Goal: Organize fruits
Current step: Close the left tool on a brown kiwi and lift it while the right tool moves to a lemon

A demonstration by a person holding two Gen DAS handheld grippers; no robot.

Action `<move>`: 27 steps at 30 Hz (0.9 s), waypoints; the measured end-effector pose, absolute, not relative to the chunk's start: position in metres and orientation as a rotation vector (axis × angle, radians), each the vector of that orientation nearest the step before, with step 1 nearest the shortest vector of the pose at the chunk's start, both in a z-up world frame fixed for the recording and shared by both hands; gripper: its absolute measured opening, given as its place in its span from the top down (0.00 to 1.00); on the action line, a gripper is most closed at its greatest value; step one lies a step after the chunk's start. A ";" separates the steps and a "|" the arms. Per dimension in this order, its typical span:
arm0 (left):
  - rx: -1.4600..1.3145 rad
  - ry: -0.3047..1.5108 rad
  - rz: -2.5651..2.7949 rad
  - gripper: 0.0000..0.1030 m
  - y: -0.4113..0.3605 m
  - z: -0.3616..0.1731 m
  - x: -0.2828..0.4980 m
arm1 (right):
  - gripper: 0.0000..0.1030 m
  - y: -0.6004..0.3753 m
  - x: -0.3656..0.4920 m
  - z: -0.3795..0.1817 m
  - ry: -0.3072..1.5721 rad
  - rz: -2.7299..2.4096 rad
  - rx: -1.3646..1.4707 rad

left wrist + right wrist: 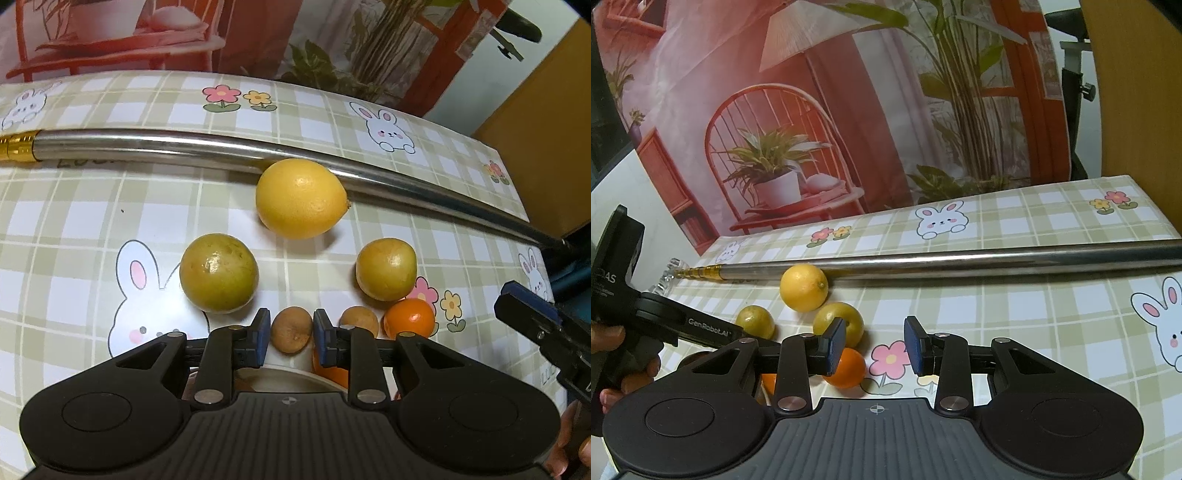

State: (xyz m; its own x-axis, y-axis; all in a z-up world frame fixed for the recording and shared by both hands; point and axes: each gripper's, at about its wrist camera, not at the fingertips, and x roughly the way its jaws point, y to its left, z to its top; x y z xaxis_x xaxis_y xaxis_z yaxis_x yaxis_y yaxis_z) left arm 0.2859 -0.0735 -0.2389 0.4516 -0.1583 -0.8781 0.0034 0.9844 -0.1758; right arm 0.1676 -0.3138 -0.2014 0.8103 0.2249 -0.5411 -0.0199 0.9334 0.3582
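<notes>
In the left wrist view my left gripper (290,334) has its blue pads on either side of a small brown fruit (290,330). A second small brown fruit (359,320) and an orange (409,317) lie just to its right. Beyond are two green-yellow round fruits (218,272) (386,268) and a yellow lemon (301,198). A pale bowl rim (288,374) shows under the fingers. My right gripper (874,345) is open and empty above the tablecloth, right of the orange (849,369); the lemon (804,287) lies farther back.
A long steel pole (207,144) with a gold end lies across the checked bunny tablecloth (74,221) behind the fruit; it also shows in the right wrist view (960,262). A printed backdrop (831,110) stands at the table's far edge.
</notes>
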 end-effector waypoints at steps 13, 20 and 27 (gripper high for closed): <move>-0.146 0.883 -0.139 0.74 -0.053 -0.192 0.247 | 0.66 -0.311 0.166 -0.203 0.594 0.151 0.364; -0.023 0.738 -0.092 0.74 -0.041 -0.166 0.208 | 0.62 -0.289 0.178 -0.194 0.552 0.204 0.305; -0.002 0.674 -0.037 0.74 -0.016 -0.154 0.182 | 0.62 -0.254 0.212 -0.179 0.504 0.277 0.211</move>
